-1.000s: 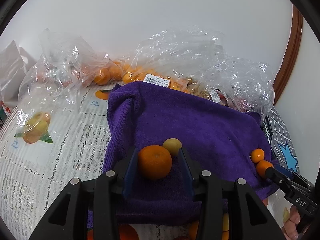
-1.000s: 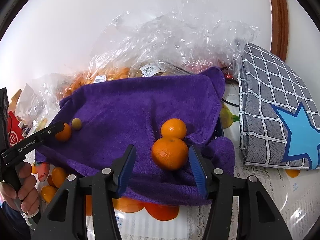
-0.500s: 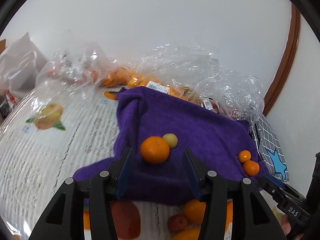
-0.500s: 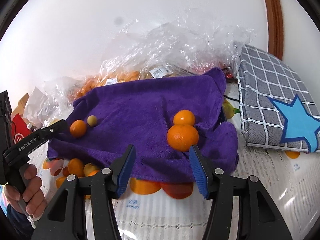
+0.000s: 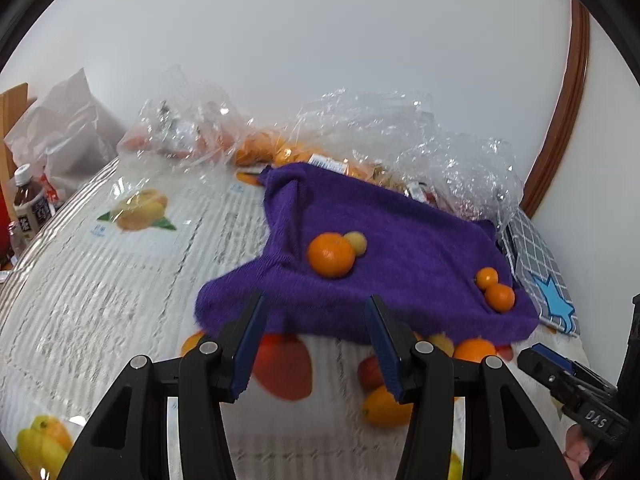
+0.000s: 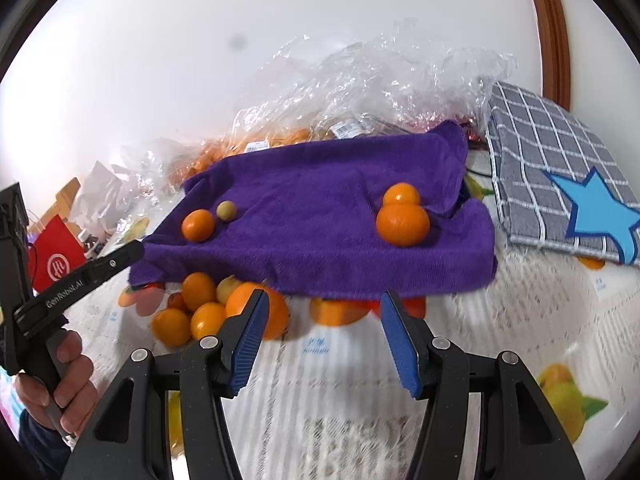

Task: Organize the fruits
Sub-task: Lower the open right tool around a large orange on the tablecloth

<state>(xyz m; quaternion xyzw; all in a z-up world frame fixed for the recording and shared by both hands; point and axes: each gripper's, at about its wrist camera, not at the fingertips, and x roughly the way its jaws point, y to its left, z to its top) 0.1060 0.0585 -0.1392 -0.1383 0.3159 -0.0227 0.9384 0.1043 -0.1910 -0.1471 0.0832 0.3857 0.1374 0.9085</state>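
Fuzzy purple towel (image 6: 320, 216) w/ round glossy oranges (image 6: 402, 224); crinkly clear bags (image 6: 380, 80) blur contents. L gripper (image 5: 316, 346) & R gripper (image 6: 322, 336) jaws apart, empty.

Purple towel (image 6: 320, 216) fills mid-frame, two oranges (image 6: 402, 224) touching on its right side, an orange (image 6: 197, 225) next to a small yellowish fruit (image 6: 226, 211) on its left. Right gripper (image 6: 320, 336) at bottom center, jaws apart, nothing between. Loose oranges (image 6: 200, 312) sit lower left; checked cloth (image 6: 560, 184) with a blue star at right.
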